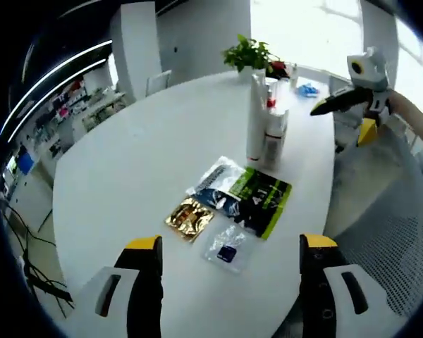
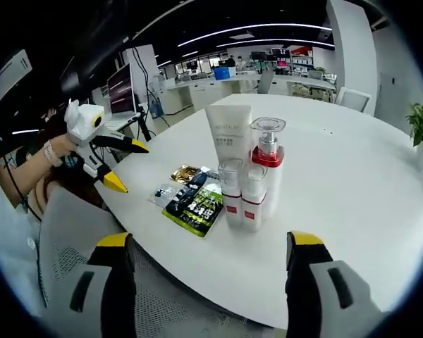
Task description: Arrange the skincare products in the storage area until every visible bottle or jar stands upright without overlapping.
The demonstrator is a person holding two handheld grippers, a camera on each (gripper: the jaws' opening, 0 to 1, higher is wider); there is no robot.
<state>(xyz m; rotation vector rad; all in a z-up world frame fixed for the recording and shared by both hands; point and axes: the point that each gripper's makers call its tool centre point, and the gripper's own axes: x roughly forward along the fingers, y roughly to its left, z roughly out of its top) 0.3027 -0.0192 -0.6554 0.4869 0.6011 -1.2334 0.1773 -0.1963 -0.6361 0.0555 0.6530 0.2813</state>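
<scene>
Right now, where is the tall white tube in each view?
Left gripper view: the white tube stands upright above centre, at the left of the bottle cluster, beyond the sachets.
Right gripper view: the white tube stands at centre, behind and left of the red-collared pump bottle.
Shared landmark: the black and green sachet lies flat on the white table beside the bottles.

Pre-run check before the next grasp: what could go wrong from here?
1. The white tube, pump bottle and two small bottles stand tightly bunched; reaching for one could topple its neighbours.
2. The sachets overlap in a flat pile, likely hard to pinch singly.
3. The cluster sits near the table edge; a nudge may send one off.
</scene>
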